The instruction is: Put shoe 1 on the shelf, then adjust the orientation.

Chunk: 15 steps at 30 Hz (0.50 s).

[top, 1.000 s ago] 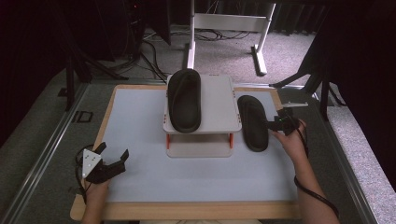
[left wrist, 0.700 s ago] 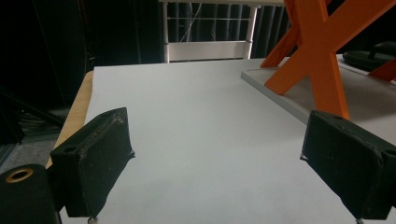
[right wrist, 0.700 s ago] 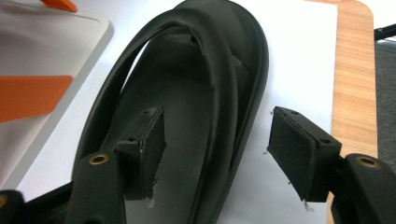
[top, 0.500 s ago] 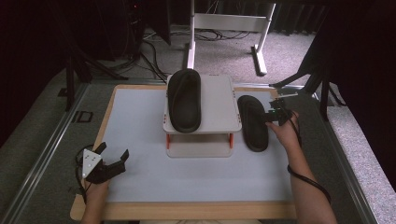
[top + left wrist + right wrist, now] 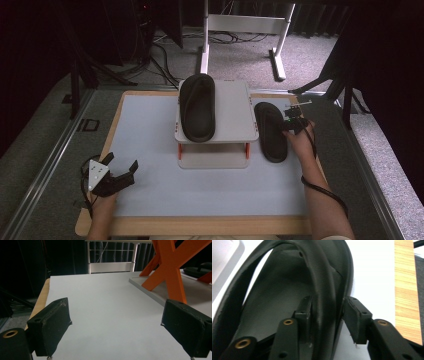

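One black slipper [image 5: 197, 107] lies on top of a small white rack [image 5: 232, 107] with orange legs at the middle of the table. A second black slipper [image 5: 270, 132] lies on the table just right of the rack. My right gripper [image 5: 289, 124] is at that slipper's right side. In the right gripper view it [image 5: 327, 315] is shut on the slipper's upper band [image 5: 324, 285], one jaw inside and one outside. At the near left of the table my left gripper [image 5: 120, 170] rests open and holds nothing.
The pale table top [image 5: 150, 125] has a wooden rim [image 5: 405, 290] close to the right of the held slipper. The rack's orange crossed leg [image 5: 172, 272] stands ahead and to the right of the left gripper [image 5: 116, 322]. A white frame [image 5: 240, 25] stands on the floor beyond the table.
My right gripper has moved left and a little forward onto the right slipper's side. The left gripper and both slippers have stayed where they were.
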### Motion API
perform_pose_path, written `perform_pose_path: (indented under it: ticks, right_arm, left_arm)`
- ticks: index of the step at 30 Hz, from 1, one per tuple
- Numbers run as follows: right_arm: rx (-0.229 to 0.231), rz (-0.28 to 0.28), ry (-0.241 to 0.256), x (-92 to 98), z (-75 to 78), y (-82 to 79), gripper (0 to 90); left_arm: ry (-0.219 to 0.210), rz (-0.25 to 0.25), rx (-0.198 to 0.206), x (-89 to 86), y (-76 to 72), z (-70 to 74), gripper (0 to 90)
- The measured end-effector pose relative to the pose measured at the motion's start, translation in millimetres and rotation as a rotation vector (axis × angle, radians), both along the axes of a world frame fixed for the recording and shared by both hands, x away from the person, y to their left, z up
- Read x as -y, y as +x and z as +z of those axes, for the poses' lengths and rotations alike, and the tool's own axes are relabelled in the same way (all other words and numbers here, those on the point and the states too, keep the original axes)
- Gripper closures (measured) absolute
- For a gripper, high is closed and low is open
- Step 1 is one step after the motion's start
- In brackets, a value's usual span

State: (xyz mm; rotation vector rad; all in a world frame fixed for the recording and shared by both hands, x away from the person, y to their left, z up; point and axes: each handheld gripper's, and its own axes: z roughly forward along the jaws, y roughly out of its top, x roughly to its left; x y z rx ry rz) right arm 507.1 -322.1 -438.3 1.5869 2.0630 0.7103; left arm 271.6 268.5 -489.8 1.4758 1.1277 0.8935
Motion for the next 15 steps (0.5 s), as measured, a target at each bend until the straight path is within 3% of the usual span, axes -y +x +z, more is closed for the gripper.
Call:
perform_pose_path:
  ticks: [13, 15]
  right_arm:
    - [-0.012, -0.051, -0.023, -2.6, 0.3, 3.9, 71.3]
    - [-0.008, -0.084, -0.056, -3.0, 1.7, 3.1, 80.6]
  left_arm:
    - [-0.001, 0.003, 0.001, 0.1, -0.2, 0.0, 7.9]
    - [-0.001, 0.001, 0.001, -0.2, -0.3, 0.0, 7.9]
